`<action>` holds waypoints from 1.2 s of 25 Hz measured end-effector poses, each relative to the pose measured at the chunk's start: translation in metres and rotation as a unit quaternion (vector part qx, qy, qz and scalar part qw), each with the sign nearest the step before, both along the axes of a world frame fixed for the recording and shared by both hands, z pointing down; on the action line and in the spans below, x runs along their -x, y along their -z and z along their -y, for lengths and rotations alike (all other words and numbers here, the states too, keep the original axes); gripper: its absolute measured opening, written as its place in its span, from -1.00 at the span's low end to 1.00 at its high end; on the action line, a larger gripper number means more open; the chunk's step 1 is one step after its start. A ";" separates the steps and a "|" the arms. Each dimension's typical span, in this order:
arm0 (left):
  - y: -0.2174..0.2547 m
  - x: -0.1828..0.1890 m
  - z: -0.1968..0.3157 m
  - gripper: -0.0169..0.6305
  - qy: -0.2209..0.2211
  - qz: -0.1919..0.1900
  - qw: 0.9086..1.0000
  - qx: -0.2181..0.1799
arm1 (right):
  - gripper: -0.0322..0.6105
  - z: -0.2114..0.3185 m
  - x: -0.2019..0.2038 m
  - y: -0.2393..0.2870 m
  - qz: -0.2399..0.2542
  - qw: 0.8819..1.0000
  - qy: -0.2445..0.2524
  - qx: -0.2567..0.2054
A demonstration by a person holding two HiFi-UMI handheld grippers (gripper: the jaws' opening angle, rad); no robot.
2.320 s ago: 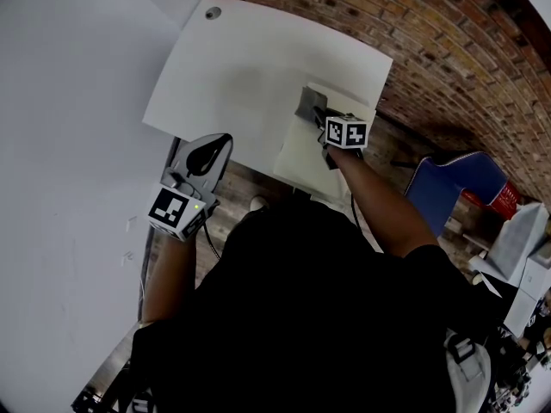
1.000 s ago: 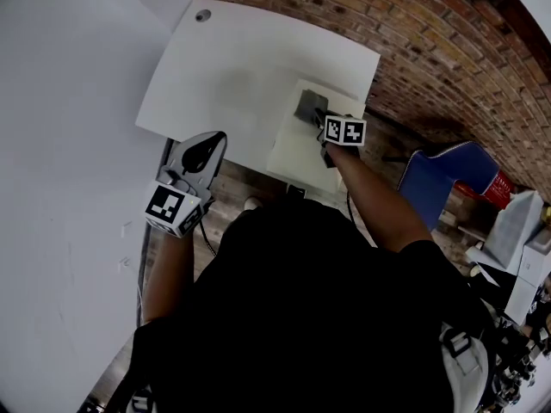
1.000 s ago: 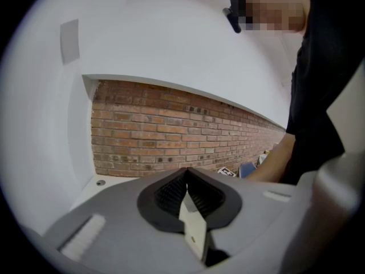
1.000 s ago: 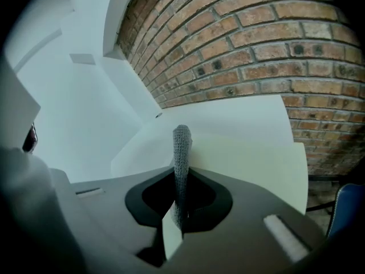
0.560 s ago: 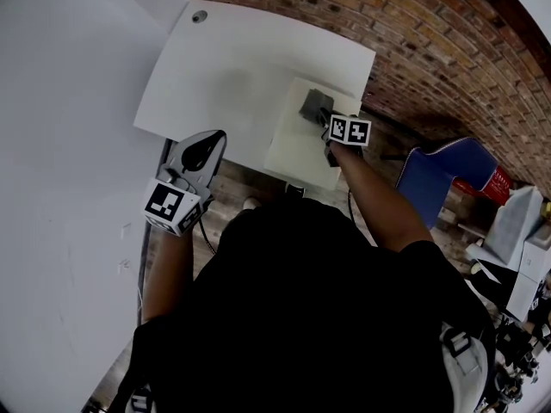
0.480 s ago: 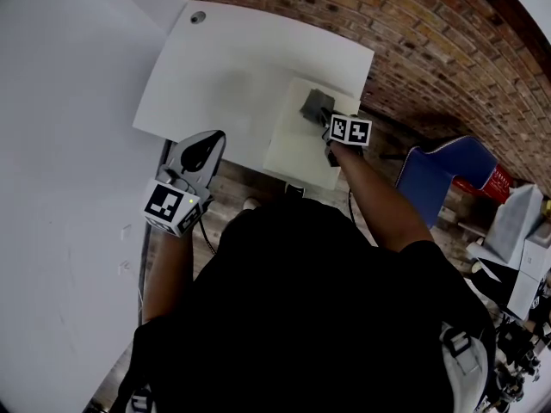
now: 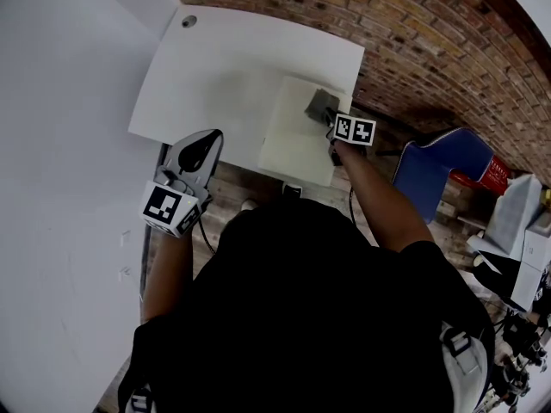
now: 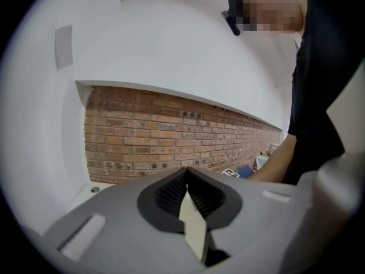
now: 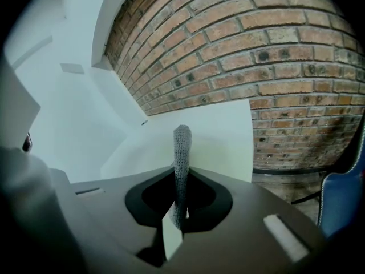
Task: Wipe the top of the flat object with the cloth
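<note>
Head view: the right gripper point(image 7: 328, 120) is clenched on a grey knitted cloth point(image 7: 320, 104), which lies on the far right corner of a cream flat board point(image 7: 293, 140). The board rests at the right end of a white table point(image 7: 224, 67), beside a brick wall point(image 7: 430, 33). In the right gripper view the cloth point(image 9: 182, 150) stands up between the closed jaws. The left gripper point(image 7: 205, 149) hangs just off the table's near left edge, its jaws pressed together on nothing.
</note>
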State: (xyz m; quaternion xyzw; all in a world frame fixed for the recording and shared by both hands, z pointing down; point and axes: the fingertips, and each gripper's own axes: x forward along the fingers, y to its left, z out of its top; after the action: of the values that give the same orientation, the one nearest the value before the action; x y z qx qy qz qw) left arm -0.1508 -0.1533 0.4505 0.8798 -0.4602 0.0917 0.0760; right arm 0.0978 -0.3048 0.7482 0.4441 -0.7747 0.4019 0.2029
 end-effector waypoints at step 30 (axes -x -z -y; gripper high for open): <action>-0.005 -0.036 0.001 -0.94 -0.018 -0.006 1.000 -0.004 | -0.87 -0.011 -0.100 -0.011 -0.027 0.998 -0.059 0.009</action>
State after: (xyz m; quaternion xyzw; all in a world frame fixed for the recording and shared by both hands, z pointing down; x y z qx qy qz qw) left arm -0.1152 -0.1543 0.4557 0.8886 -0.4445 0.0858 0.0738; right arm 0.1980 -0.2936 0.7595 0.4976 -0.7377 0.4083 0.2038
